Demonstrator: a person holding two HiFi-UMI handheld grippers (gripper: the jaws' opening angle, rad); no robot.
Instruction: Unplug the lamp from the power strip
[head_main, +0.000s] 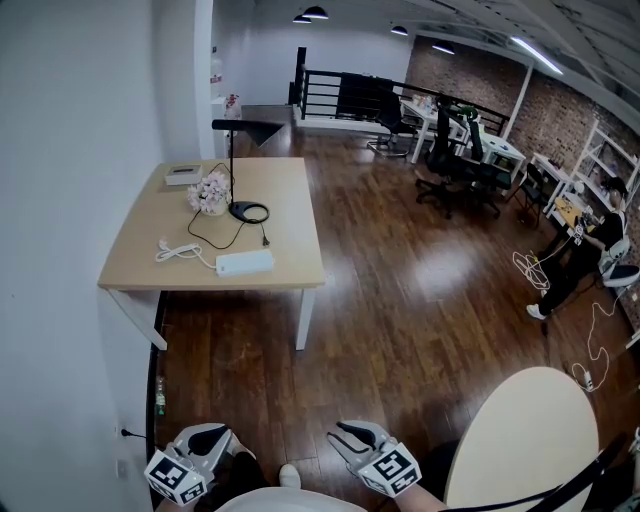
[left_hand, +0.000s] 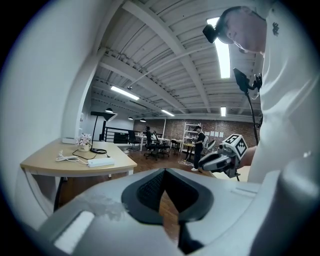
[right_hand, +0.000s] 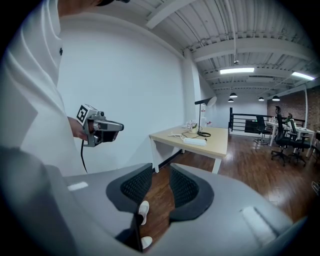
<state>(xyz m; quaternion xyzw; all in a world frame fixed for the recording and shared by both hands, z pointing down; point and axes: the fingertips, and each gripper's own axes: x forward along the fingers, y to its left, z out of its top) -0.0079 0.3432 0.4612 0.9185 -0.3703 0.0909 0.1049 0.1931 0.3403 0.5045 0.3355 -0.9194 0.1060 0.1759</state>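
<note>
A black desk lamp (head_main: 249, 212) stands on the wooden table (head_main: 290, 200) far ahead at the upper left. Its thin black cable loops over the tabletop and ends at a plug (head_main: 265, 240) just above the white power strip (head_main: 245, 263); I cannot tell whether the plug is seated. The lamp (left_hand: 95, 135) and strip (left_hand: 101, 162) also show small in the left gripper view, the strip (right_hand: 195, 141) in the right one. Both grippers hang low by my body, far from the table. My left gripper (head_main: 212, 436) (left_hand: 165, 172) has its tips together and holds nothing. My right gripper (head_main: 350, 432) (right_hand: 161, 170) is slightly open and empty.
On the table are a flower pot (head_main: 210, 195), a white box (head_main: 183, 175) and the strip's coiled white cord (head_main: 175, 251). A round pale table (head_main: 520, 440) is at my right. Office chairs (head_main: 445, 170), desks, floor cables (head_main: 530, 270) and a person (head_main: 590, 250) fill the far right.
</note>
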